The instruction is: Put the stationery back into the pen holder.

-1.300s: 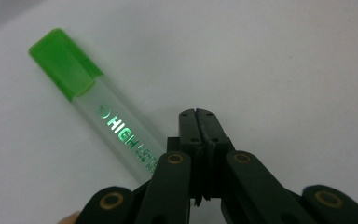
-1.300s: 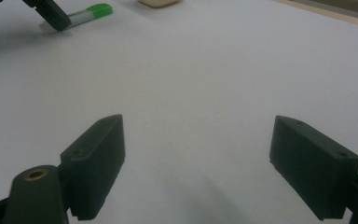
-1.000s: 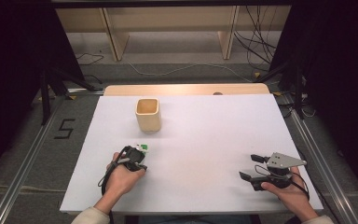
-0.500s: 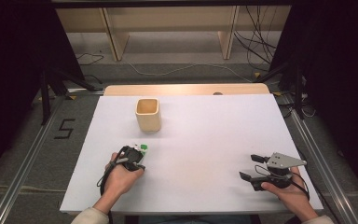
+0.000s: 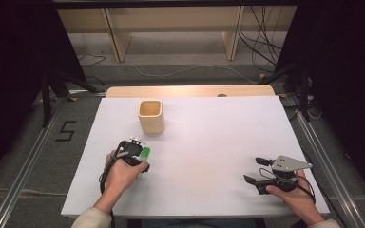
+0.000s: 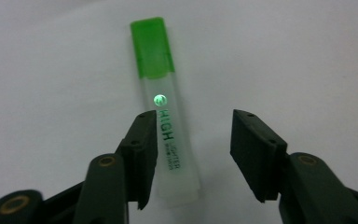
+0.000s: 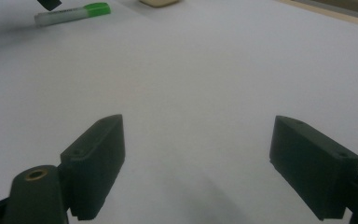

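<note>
A highlighter with a green cap and a clear body lies flat on the white table. My left gripper points down over it. Its jaws have just been opening and now stand apart, the body lying between them close to the left jaw. From above, the green cap peeks out beside my left gripper, just in front of the wooden cup. My right gripper rests near the front right, open with nothing between its jaws. Far off in its view lies the highlighter.
The square wooden cup stands upright at the back left of the table, and its base shows at the top of the right gripper view. A wooden strip runs along the far edge. Cables lie on the floor beyond.
In the high view the left hand has barely shifted and the green cap stays beside its gripper. The right hand has not moved.
</note>
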Demonstrator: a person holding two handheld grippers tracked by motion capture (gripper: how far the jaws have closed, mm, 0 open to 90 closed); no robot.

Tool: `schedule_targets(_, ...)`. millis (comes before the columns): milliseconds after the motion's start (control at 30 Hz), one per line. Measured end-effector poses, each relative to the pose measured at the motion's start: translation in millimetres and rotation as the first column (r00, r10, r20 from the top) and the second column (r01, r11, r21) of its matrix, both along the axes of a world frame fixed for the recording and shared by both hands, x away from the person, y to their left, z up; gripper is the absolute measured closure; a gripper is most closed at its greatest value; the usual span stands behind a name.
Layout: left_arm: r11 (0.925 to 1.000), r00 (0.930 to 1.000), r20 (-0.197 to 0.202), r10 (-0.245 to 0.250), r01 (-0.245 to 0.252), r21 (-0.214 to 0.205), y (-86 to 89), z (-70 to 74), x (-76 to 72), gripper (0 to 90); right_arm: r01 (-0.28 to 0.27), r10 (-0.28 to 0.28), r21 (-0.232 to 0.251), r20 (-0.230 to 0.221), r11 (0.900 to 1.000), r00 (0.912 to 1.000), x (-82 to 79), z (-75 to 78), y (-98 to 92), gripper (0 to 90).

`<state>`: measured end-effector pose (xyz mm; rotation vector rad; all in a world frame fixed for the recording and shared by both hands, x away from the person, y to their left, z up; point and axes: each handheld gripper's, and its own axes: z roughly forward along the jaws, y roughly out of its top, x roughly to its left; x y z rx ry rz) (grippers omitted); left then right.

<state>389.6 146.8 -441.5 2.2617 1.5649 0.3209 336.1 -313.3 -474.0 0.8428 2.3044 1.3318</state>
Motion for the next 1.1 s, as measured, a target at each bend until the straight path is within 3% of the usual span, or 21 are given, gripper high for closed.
schedule_targets(100, 0.9987, 0.9985, -0.023, 0.050, -0.049, 0.015, 0.8, 0.3, 9.1, 41.0, 0.000, 0.000, 0.004, 0.001, 1.0000, 1.0000, 0.3, -0.3, 0.1, 18.8)
schedule_targets(233, 0.9952, 0.9950, -0.046, 0.088, -0.086, 0.046, 1.6, -2.7, 20.8, 41.1, -0.002, 0.002, 0.005, 0.001, 1.0000, 1.0000, 0.3, -0.4, -0.2, 18.8)
schedule_targets(367, 0.9937, 0.9908, -0.085, 0.105, -0.102, 0.047, -0.4, -7.6, 27.8, 43.1, 0.002, -0.002, 0.007, -0.003, 1.0000, 1.0000, 0.1, -0.3, -0.4, 18.8)
schedule_targets(600, 0.9940, 0.9880, -0.124, 0.092, -0.084, 0.070, -4.7, -12.0, 31.2, 48.3, -0.001, 0.001, 0.006, 0.000, 1.0000, 1.0000, 0.4, -0.4, -0.1, 18.8)
schedule_targets(1100, 0.9928, 0.9828, -0.154, 0.101, -0.089, 0.080, -8.2, -16.2, 32.7, 60.3, -0.002, 0.002, 0.006, 0.000, 1.0000, 1.0000, 0.4, -0.4, 0.0, 18.8)
